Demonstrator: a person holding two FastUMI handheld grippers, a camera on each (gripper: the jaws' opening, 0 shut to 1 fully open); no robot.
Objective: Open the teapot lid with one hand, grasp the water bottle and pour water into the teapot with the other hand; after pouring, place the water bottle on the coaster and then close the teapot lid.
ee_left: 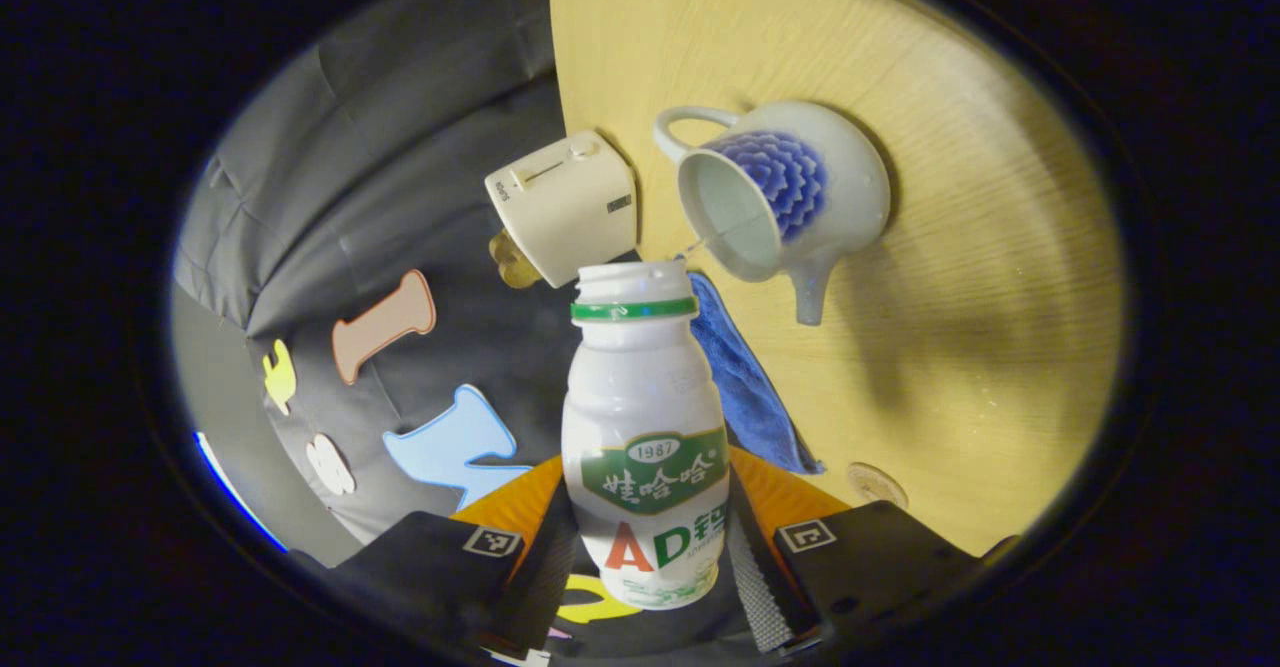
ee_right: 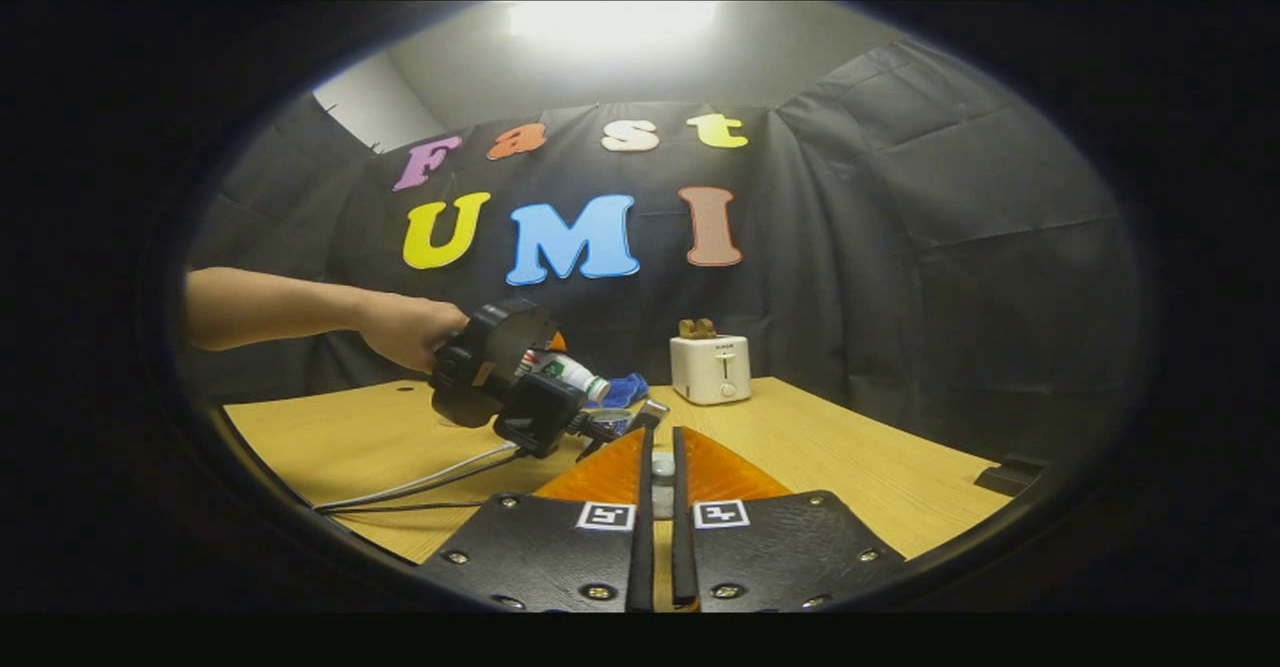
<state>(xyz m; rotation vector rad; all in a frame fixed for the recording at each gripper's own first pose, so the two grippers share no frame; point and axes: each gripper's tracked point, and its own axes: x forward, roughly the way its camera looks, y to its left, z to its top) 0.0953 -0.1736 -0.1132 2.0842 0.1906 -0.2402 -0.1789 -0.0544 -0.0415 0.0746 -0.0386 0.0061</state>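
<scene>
**Water on its way into the open teapot**

Your left gripper (ee_left: 650, 547) has both fingers clamped on the water bottle (ee_left: 645, 417), tipped so its uncapped mouth sits just beside the rim of the teapot (ee_left: 800, 197); a thin stream appears to run from bottle to pot. The lid is off, so the opening step looks done and the pour is in hand. Your right gripper (ee_right: 660, 467) holds its fingers nearly closed on a small pale piece, probably the lid knob, though you cannot tell for sure. Still ahead: setting the bottle on the coaster (ee_left: 878, 484), a small round disc on the table (ee_left: 1000, 347), then closing the lid. The bottle is white plastic with a green neck ring and green label; the teapot is pale ceramic with a blue flower pattern, handle and spout showing, beside a blue cloth (ee_left: 745, 377) and a toaster (ee_left: 565, 205)
</scene>
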